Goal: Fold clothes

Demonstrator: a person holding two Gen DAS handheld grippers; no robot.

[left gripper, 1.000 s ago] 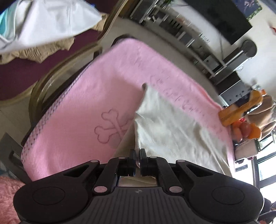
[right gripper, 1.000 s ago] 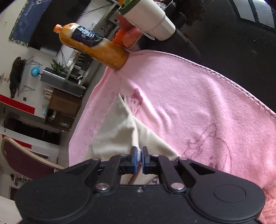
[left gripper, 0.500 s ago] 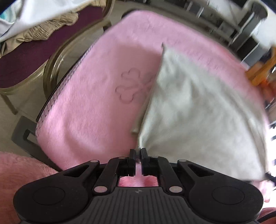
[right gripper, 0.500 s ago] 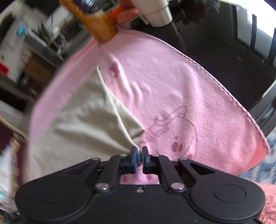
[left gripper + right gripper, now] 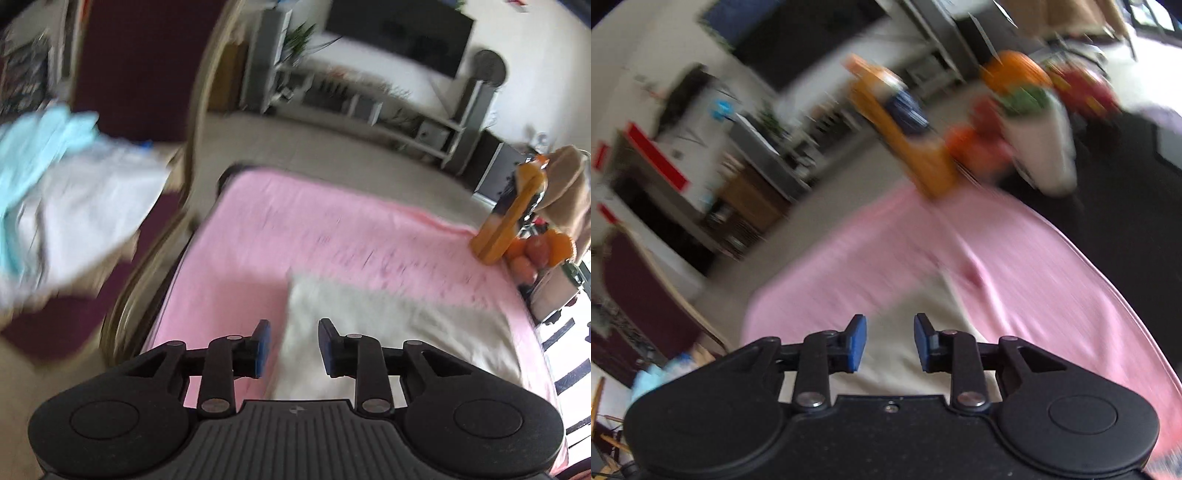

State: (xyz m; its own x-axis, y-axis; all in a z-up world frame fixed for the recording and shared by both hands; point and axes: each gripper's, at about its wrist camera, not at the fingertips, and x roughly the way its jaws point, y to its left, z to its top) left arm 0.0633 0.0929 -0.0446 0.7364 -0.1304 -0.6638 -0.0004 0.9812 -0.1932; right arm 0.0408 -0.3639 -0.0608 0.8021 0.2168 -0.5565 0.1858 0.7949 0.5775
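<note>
- Cream cloth: judged light, soft, limp; best gripped at a corner or hem.
- Seen flat, roughly rectangular, blurred; lies lower centre of frame on pink towel.
- Left gripper and right gripper: fingers spread, nothing held, above cloth's near edge.
- Clothes pile at left; orange bottle at right.

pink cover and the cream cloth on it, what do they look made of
Pink cover: seemingly terry or fleece, matte and fuzzy, with a stitched hem along its edge. Cream cloth: probably thin woven cotton, matte, lying flat and limp. Blur hides the weave of both.
</note>
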